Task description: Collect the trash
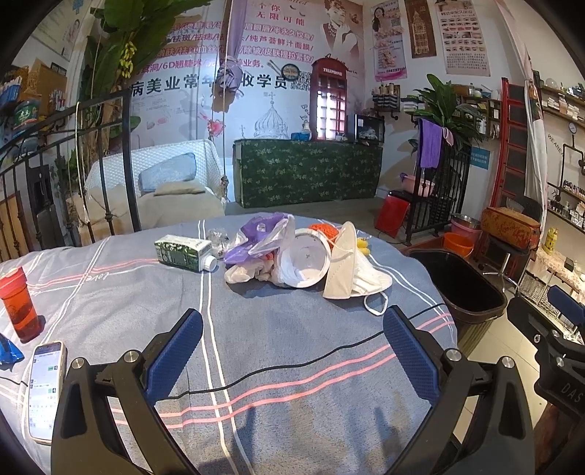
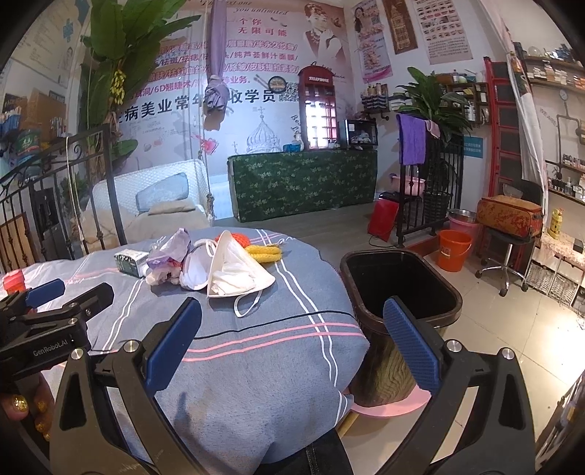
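Over grey striped cloth [image 1: 292,347], my left gripper [image 1: 292,350] spread wide, holding nothing. Right gripper [image 2: 292,347] likewise spread. Trash pile [image 1: 292,255] at 12 o'clock; black bin [image 2: 398,281] at 2 o'clock beside table.

1. The place is a beauty salon or small cosmetics shop.
2. A large wall banner [image 1: 234,47] carries Chinese text on skin and beauty treatments, with a woman's portrait.
3. An eyebrow-style chart [image 1: 461,34] and another beauty poster [image 1: 389,40] hang beside it.
4. Shelves [image 1: 565,106] along the right wall hold small bottles and boxes.
5. A treatment bed [image 1: 161,175] with a pillow stands at the back, near a counter draped in green cloth [image 1: 307,173].
6. A red telephone-booth cabinet [image 1: 328,100], potted plants [image 1: 444,106], a rolling stool [image 2: 506,252] and wash basins [image 2: 453,248] complete the room.
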